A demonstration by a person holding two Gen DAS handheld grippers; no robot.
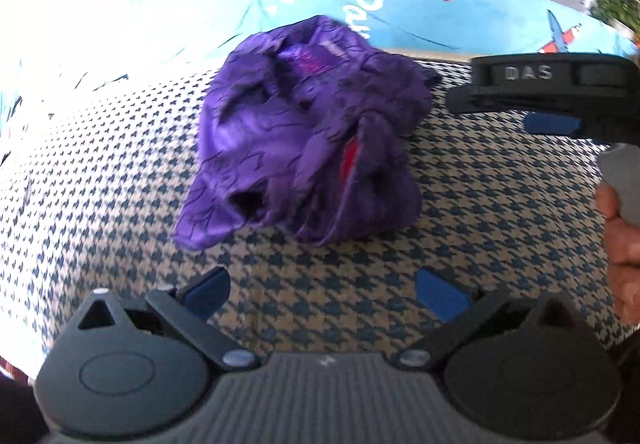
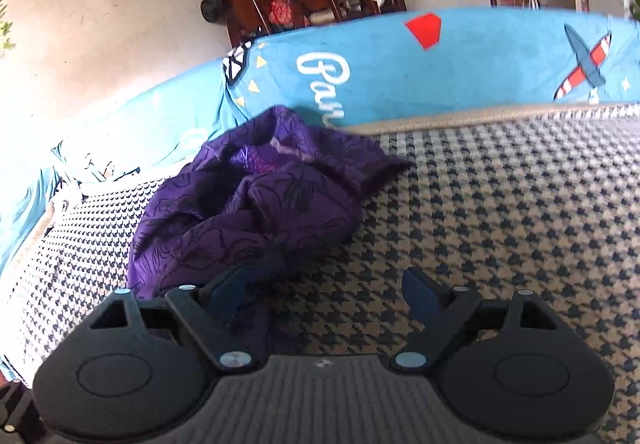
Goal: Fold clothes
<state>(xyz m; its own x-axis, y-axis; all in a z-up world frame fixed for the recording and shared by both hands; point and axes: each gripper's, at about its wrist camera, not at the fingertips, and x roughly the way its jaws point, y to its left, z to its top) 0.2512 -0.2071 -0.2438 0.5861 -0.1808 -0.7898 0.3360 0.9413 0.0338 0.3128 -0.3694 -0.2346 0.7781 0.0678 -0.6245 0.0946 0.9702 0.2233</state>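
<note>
On the blue-and-beige houndstooth woven mat (image 1: 480, 204), we see the crumpled purple satin garment with dark floral print (image 1: 304, 132) lying in a loose heap near the far edge, beside the turquoise printed cloth (image 2: 480, 60). Our left gripper (image 1: 320, 292) hangs released and empty just short of it; our right gripper (image 2: 328, 292) is spread wide too, gripping nothing. We judge the fabric light, limp and slippery, best pinched at a hem or corner
</note>
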